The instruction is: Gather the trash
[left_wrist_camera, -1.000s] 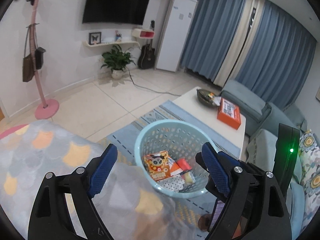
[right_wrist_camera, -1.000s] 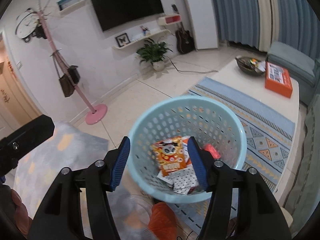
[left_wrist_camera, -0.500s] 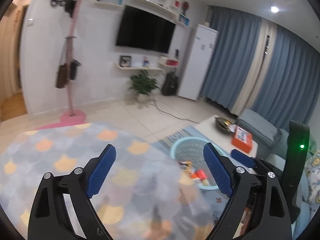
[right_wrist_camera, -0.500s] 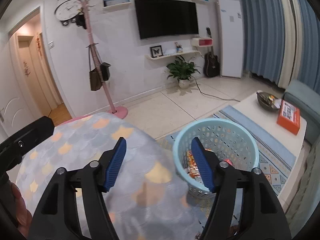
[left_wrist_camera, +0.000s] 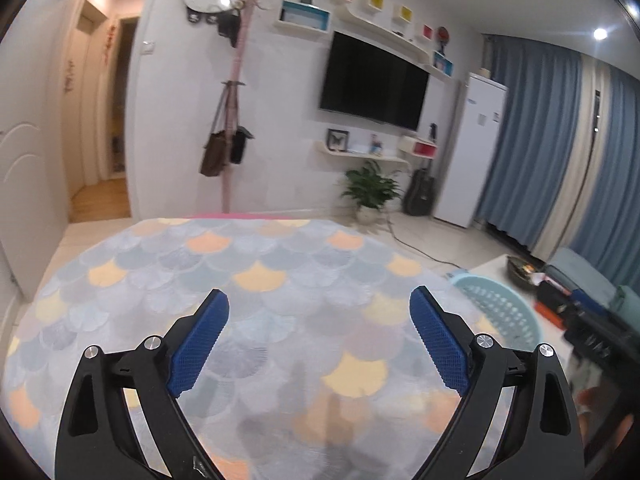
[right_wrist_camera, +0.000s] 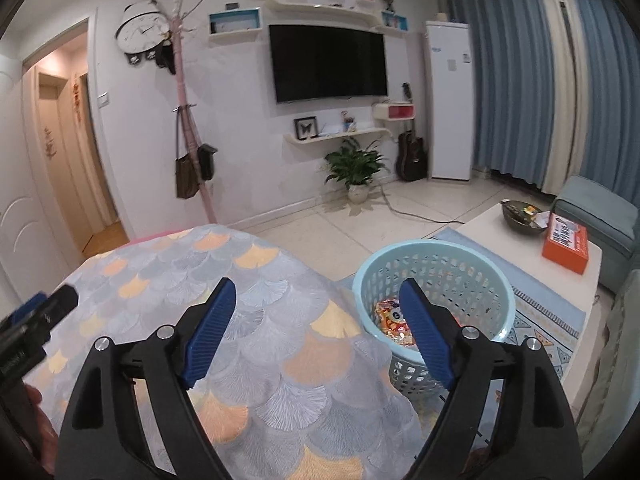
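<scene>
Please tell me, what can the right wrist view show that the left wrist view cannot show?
Only the right wrist view shows the trash lying inside the blue basket, and the whole orange box. Only the left wrist view shows the ceiling light. Both show the patterned tablecloth, the television, the open left gripper and the open right gripper, each holding nothing.

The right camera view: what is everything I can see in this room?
basket: one, pale blue, on the rug right of the table
trash: several colourful packets, inside the basket
tablecloth: one, grey and orange scales, on the near table
orange box: one, on the white coffee table
bowl: one, dark, beside that box
television: one, black, on the wall
plant: one, green, below the shelf
right hand-held gripper: one, black with blue pads, open, empty
left hand-held gripper: one, same colours, open, empty
</scene>
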`<state>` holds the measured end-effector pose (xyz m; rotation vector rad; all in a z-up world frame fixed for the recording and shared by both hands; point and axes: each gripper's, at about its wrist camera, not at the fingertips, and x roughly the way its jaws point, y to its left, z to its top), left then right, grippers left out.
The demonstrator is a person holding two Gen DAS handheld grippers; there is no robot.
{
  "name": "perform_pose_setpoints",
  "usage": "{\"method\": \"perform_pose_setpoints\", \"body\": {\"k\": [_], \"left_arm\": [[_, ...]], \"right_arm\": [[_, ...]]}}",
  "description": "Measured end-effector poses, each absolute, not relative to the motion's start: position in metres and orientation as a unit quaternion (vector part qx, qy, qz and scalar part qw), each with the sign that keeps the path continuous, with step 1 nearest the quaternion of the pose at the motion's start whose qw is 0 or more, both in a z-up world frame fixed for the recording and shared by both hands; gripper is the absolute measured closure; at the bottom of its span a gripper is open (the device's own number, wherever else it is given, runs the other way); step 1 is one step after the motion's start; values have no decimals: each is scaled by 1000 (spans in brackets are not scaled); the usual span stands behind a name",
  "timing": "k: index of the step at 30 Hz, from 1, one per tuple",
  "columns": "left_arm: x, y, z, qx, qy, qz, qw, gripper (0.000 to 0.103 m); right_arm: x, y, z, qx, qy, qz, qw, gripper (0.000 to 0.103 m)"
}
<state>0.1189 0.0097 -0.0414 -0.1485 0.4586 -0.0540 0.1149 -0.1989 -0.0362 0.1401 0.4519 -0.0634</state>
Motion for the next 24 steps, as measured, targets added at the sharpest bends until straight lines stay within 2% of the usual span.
{"method": "perform_pose_setpoints", "body": {"k": [9, 24], "left_arm": [[106, -6, -60, -18, 218, -26, 976, 13], [103, 5, -61, -43, 218, -19, 975, 12]], "right_arm": [[128, -199, -59, 93, 237, -99, 962, 21], [121, -185, -61, 56, 206, -140, 967, 20]]}}
